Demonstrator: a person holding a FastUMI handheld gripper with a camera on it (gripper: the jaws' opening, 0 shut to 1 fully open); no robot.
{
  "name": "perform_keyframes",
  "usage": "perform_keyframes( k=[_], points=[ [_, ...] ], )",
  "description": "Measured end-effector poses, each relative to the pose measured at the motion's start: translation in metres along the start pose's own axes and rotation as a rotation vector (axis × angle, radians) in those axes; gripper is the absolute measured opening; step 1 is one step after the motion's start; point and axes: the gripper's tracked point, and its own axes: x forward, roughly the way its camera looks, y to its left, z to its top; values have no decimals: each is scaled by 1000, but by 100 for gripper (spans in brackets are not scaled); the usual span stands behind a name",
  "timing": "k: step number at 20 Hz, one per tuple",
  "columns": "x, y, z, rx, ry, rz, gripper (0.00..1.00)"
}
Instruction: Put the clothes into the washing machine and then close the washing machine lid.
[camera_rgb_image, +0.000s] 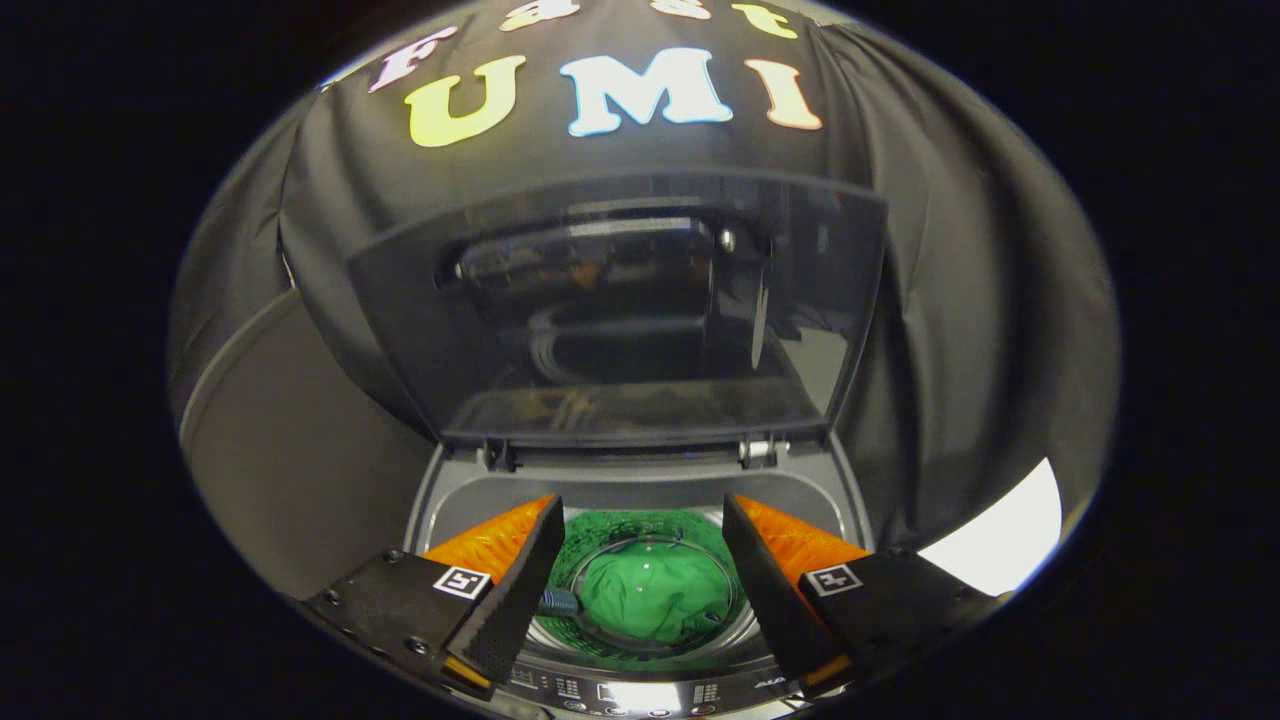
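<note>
We hold the gripper (640, 575) spread and empty over the washing machine (640, 480); the green clothes (655, 600) lie bunched in the drum, low in the frame, between and beyond our fingers; the lid (620, 310) stands upright above and ahead, dark and see-through, hinged along its bottom edge, awaiting closing

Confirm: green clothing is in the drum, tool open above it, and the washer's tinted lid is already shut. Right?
Not quite: the tinted transparent lid stands raised on its hinges behind the opening, not shut, as the gripper view shows. The rest holds: the green clothing lies in the round drum, and the tool hangs open above it, holding nothing.
</note>
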Motion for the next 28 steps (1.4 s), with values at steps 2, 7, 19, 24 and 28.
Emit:
perform_keyframes(
  k=[2,7,19,24,28],
  points=[
    [-13,6,33,1,-45,9,98],
    [-34,18,98,-29,-133,2,99],
    [-26,39,172,70,-363,58,98],
    [0,41,182,51,-375,56,98],
    [27,25,186,-21,-371,5,98]
  ],
)
